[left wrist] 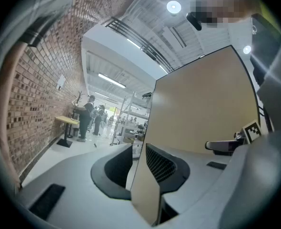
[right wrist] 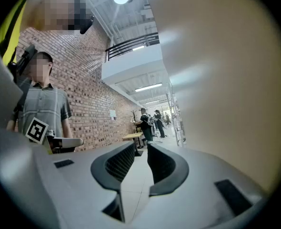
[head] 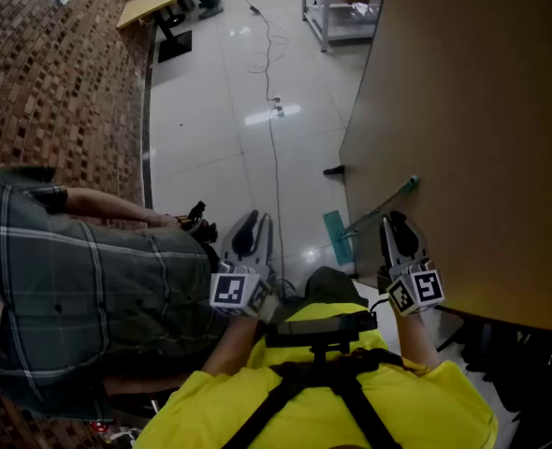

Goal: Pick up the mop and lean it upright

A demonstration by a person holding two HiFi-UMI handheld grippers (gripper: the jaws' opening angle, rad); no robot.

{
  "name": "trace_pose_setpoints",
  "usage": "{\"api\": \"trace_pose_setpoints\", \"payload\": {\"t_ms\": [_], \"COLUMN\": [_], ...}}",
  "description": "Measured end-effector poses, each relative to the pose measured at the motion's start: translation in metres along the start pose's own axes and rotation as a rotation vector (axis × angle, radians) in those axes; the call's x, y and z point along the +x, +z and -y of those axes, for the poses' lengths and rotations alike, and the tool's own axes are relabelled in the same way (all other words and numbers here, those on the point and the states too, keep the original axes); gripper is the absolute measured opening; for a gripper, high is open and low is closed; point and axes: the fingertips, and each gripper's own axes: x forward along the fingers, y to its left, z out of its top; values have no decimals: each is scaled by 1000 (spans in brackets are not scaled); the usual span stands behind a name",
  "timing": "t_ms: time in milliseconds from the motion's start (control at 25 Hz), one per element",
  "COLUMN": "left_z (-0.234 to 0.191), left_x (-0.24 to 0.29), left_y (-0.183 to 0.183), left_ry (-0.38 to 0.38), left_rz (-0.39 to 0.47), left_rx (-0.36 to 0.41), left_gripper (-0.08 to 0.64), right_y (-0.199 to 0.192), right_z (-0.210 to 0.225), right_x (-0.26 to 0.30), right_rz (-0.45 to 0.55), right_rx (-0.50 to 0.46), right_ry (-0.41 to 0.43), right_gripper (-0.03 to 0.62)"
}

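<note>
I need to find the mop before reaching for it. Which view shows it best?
The head view: the mop shows whole there, its teal head on the floor and its handle slanting toward the beige panel. Neither gripper view shows the mop at all.

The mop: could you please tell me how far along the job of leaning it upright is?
Done, as far as it shows: the mop stands with its head on the floor and its handle against the beige panel. In hand: nothing; the left gripper and right gripper have jaws apart and empty, short of the mop. Left: seemingly nothing, unless the lean needs checking.
</note>
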Motion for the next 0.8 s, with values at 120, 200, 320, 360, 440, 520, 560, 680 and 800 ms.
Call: {"api": "trace_pose_setpoints", "payload": {"t_ms": [120,200,320,360,440,520,560,680,800], "left_z": [-20,-36,-52,-52,-50,-53,-55,-51,-33], "left_x": [26,45,71,82,110,142,155,192,254], "left_y": [-9,-5,8,12,24,36,39,41,49], "left_ry": [25,53,72,68,53,39,35,-24,-179], "left_rz": [1,4,-7,-10,15,45,46,32,18], "left_rx": [9,-4,12,27,60,94,95,79,138], "left_gripper": [86,86,86,86,86,86,87,89,135], "right_y": [-5,-3,11,18,36,45,42,33,46], "right_z": [15,23,38,46,63,83,92,109,120], "right_x": [32,61,96,103,113,123,127,132,137], "right_rz": [-13,-12,-11,-8,21,57,60,32,70], "right_rx": [4,17,17,8,-16,-27,-15,29,2], "right_ry": [21,37,62,69,76,62,42,9,-38], "right_gripper": [86,87,87,87,87,86,87,87,86]}}
